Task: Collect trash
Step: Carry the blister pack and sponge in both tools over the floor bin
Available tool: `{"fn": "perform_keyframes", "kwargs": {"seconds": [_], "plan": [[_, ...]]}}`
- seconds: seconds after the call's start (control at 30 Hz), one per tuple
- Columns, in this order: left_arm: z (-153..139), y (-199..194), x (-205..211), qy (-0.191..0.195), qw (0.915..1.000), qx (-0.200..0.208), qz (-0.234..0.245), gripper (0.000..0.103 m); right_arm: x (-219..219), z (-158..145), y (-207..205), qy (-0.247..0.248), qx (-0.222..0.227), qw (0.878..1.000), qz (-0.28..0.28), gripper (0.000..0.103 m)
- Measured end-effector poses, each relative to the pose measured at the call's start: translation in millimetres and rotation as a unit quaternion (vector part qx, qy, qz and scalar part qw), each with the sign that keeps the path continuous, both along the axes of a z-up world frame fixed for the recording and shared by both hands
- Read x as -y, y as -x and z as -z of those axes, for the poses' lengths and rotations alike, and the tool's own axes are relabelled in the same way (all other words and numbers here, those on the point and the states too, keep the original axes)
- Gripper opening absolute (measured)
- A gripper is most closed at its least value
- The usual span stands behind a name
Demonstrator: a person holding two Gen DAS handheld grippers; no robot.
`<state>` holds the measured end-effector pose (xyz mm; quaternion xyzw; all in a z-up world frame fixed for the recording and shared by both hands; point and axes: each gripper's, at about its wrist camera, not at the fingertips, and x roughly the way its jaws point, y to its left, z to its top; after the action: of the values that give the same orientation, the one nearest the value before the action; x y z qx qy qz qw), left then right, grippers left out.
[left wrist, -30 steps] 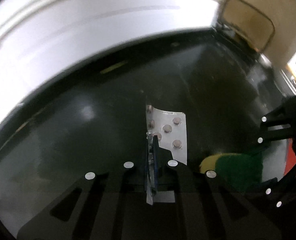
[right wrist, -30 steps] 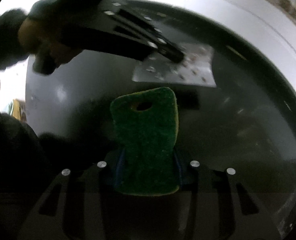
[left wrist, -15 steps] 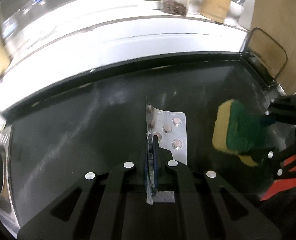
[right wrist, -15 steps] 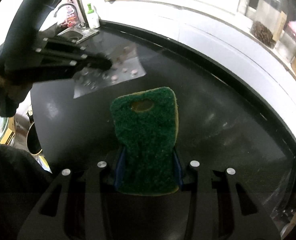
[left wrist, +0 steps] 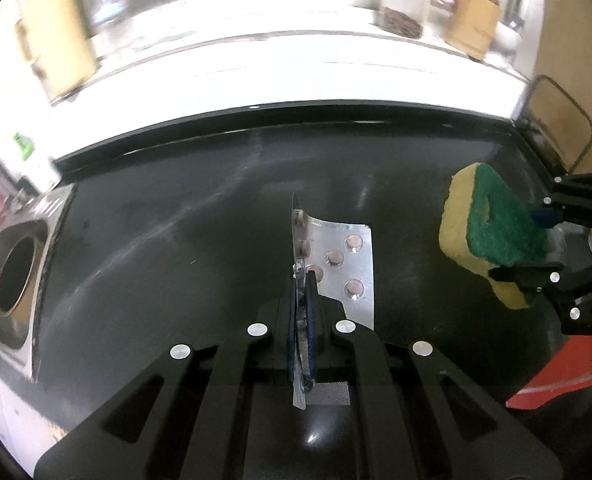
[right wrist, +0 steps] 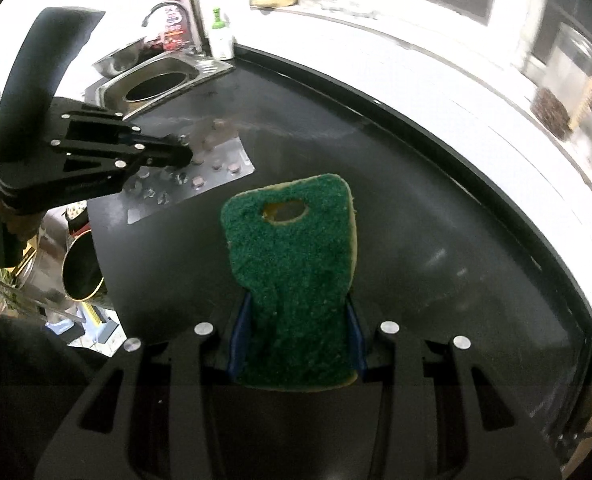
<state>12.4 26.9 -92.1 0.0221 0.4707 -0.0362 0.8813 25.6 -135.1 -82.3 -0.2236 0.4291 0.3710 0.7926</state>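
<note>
My left gripper (left wrist: 304, 280) is shut on a silver pill blister pack (left wrist: 346, 256), held in the air above the black countertop (left wrist: 175, 240); the pack is bent along the jaws. From the right wrist view the same left gripper (right wrist: 183, 156) and blister pack (right wrist: 215, 168) hang at the upper left. My right gripper (right wrist: 296, 312) is shut on a worn green and yellow sponge (right wrist: 296, 264) with a hole near its top. In the left wrist view the sponge (left wrist: 492, 224) and the right gripper (left wrist: 536, 248) sit at the right edge.
A round opening in a steel panel (left wrist: 13, 276) lies at the counter's left end, also the steel panel (right wrist: 155, 84) in the right view, with a metal bowl (right wrist: 121, 56) and green-capped bottle (right wrist: 219, 36) beside it. Jars (left wrist: 404, 4) line the white sill. A red item (left wrist: 568, 376) sits lower right.
Both grippers have risen from the countertop with their loads. The views have widened to show the sill, jars and the steel opening. The left gripper has shifted left, away from the sponge.
</note>
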Motion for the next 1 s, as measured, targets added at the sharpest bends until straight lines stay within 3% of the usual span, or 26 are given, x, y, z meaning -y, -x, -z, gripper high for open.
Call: {"fn": "perform_keyframes", "kwargs": {"seconds": [0.23, 0.4, 0.57, 0.73, 0.8, 1.0], "plan": [[-8.2, 51.5, -58.5, -0.007, 0.9948, 0.011, -0.101, 0.004, -74.7, -13.4, 14.4, -0.013, 0.006, 0.997, -0.070, 0.040], [-4.7, 113.7, -117.5, -0.036, 0.9789, 0.015, -0.201, 0.004, -164.7, -12.5, 45.6, -0.027, -0.002, 0.987, -0.157, 0.040], [18.0, 194.7, -181.3, -0.032, 0.9458, -0.001, -0.323, 0.004, -260.7, 7.1, 99.8, -0.027, -0.032, 0.967, -0.250, 0.041], [51.5, 278.3, -225.4, -0.032, 0.9048, -0.022, -0.424, 0.004, -354.3, 41.5, 177.0, -0.013, -0.071, 0.935, -0.347, 0.041], [73.2, 313.1, -242.6, -0.022, 0.8851, -0.030, -0.464, 0.004, -386.4, 56.5, 202.0, -0.006, -0.089, 0.925, -0.370, 0.042], [140.2, 375.9, -282.0, 0.007, 0.8456, -0.049, -0.532, 0.004, -472.1, 126.7, 262.2, 0.031, -0.159, 0.906, -0.392, 0.043]]}}
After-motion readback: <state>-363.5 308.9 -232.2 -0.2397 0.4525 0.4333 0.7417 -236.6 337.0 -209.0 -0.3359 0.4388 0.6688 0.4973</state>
